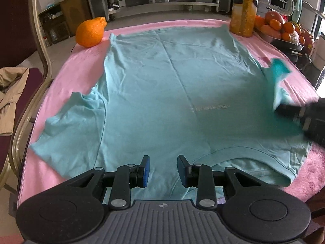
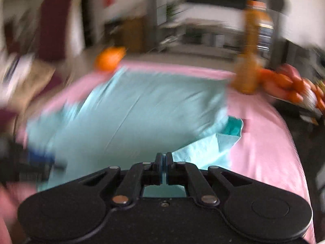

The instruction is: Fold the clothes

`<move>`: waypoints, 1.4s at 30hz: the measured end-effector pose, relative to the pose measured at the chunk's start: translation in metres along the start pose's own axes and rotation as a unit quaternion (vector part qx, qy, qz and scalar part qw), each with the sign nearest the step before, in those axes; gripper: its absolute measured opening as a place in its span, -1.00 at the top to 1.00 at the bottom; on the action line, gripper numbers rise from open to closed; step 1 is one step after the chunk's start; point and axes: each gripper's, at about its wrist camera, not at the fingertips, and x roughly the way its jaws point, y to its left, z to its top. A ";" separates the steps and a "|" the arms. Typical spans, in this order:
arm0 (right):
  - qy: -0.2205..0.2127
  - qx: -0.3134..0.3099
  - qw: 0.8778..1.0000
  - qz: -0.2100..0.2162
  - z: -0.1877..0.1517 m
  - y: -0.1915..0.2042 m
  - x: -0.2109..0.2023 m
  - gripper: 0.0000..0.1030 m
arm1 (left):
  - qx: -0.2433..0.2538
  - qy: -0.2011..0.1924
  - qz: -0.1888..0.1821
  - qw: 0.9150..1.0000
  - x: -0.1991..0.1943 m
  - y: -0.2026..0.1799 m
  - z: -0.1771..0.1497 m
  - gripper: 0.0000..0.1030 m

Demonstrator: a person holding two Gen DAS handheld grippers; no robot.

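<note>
Nearest in the left wrist view, the left tongs (image 1: 163,170) stood parted with nothing between the blue pads (image 1: 146,170), poised over the collar end of a light teal T-shirt (image 1: 162,85). The shirt lay spread flat on a pink cloth (image 1: 67,75) covering the bench, collar toward the camera and hem at the far edge. Its left sleeve (image 1: 69,118) lay flat and extended, its cuff close to the cloth's left border.

On the right side, the right tongs (image 2: 163,158) were shut on the right sleeve (image 2: 203,150), pads pressed together with the fabric gathered in front of them and lifted off the cloth; the sleeve's darker inner face (image 1: 280,69) showed. The right wrist view was heavily blurred.

A band of bare pink cloth remained on both sides of the shirt, wider on the right. At the far left corner an orange citrus fruit (image 1: 90,32) sat just beside the hem corner. At the far right corner an orange juice bottle (image 1: 243,14) stood touching or just beside the hem; which could not be told. Beyond it, a tray of fruit (image 1: 284,28) lay off the cloth's right edge. A chair frame (image 1: 40,46) stood close along the bench's left edge.
</note>
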 end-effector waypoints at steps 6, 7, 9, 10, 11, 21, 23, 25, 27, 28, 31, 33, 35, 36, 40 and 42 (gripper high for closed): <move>0.059 -0.079 0.995 0.026 -0.015 0.027 0.004 0.79 | 0.000 0.001 -0.001 1.000 0.000 0.000 -0.001 0.38; 0.055 -0.056 0.996 0.034 -0.012 0.020 -0.001 0.56 | 0.000 0.001 -0.001 1.000 0.000 -0.001 0.000 0.38; 0.031 0.014 0.998 0.047 -0.005 -0.002 -0.014 0.35 | 0.001 0.002 -0.004 1.000 0.000 -0.001 -0.001 0.38; 0.015 0.058 0.997 0.044 -0.002 -0.016 -0.019 0.35 | 0.001 0.003 -0.006 1.000 0.000 -0.002 -0.001 0.38; 0.001 0.107 0.994 0.032 -0.001 -0.033 -0.024 0.36 | 0.002 0.004 -0.006 1.000 0.001 -0.003 -0.001 0.38; 0.129 0.240 0.959 -0.075 -0.031 -0.082 -0.005 0.80 | 0.014 0.022 -0.003 1.000 0.007 -0.008 -0.004 0.38; 0.150 0.208 0.963 -0.083 -0.034 -0.068 -0.008 0.79 | 0.015 0.023 -0.002 1.000 0.006 -0.008 -0.004 0.38; 0.166 0.203 0.961 -0.086 -0.036 -0.061 -0.015 0.79 | 0.014 0.026 -0.002 1.000 0.005 -0.007 -0.004 0.38; 0.180 0.221 0.954 -0.088 -0.039 -0.060 -0.022 0.79 | 0.009 0.028 -0.007 1.000 0.004 -0.004 -0.003 0.38; 0.182 0.242 0.950 -0.084 -0.036 -0.065 -0.022 0.79 | 0.007 0.029 -0.010 1.000 0.002 -0.002 -0.002 0.38; 0.143 0.267 0.950 -0.077 -0.013 -0.077 -0.038 0.79 | 0.000 0.019 -0.040 0.999 -0.010 0.006 0.008 0.39; 0.106 0.273 0.954 -0.061 0.010 -0.079 -0.055 0.78 | -0.006 -0.004 -0.058 0.998 -0.024 0.014 0.019 0.39; 0.072 0.264 0.961 -0.041 0.040 -0.078 -0.069 0.75 | -0.007 -0.023 -0.066 0.998 -0.035 0.021 0.029 0.39; 0.061 0.255 0.964 -0.037 0.051 -0.076 -0.073 0.71 | 0.000 -0.021 -0.061 0.998 -0.035 0.021 0.035 0.39; 0.073 0.228 0.971 -0.016 0.080 -0.071 -0.043 0.51 | 0.029 0.006 -0.027 0.999 -0.019 0.015 0.052 0.39; 0.100 0.225 0.969 -0.008 0.075 -0.074 -0.011 0.54 | 0.030 0.022 -0.021 0.999 -0.002 0.013 0.052 0.39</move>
